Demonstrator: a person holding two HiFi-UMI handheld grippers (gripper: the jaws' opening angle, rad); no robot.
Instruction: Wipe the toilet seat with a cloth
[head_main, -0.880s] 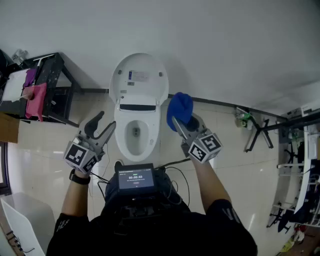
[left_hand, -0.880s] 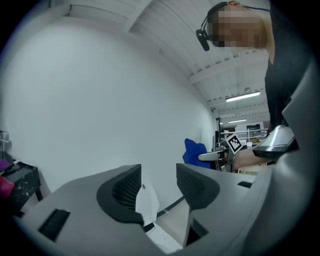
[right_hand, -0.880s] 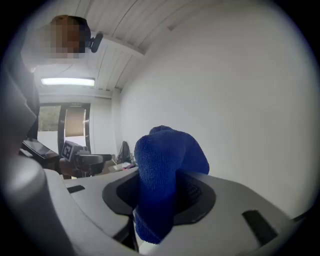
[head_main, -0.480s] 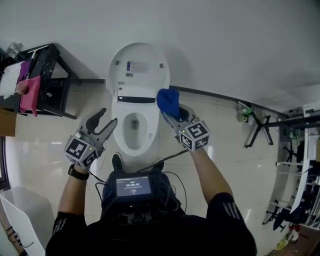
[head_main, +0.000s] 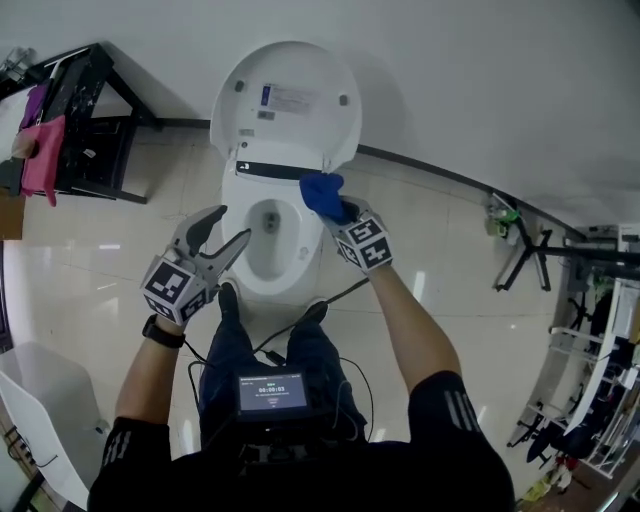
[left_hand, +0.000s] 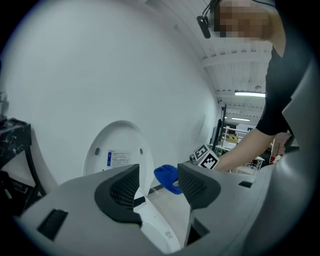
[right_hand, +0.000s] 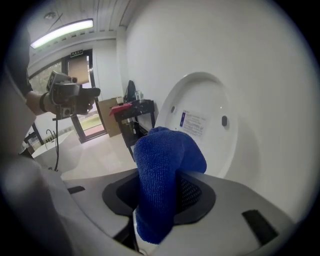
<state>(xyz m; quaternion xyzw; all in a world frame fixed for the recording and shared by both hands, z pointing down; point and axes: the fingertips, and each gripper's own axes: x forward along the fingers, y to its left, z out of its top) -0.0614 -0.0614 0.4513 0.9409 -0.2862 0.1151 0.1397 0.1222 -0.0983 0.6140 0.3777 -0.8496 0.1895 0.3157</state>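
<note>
The right gripper pinches the blue cloth just above frame centre, at the back right corner of the toilet seat, below the raised lid; the left gripper, jaws spread and empty, hovers left of the bowl.

Blue cloth, bunched, at rear right of white toilet seat — seat down

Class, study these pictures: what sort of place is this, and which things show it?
Probably a lab or test room set up as a bathroom: a white toilet with raised lid stands on a tiled floor by a plain wall, yet a black rack and equipment stands are nearby.
</note>
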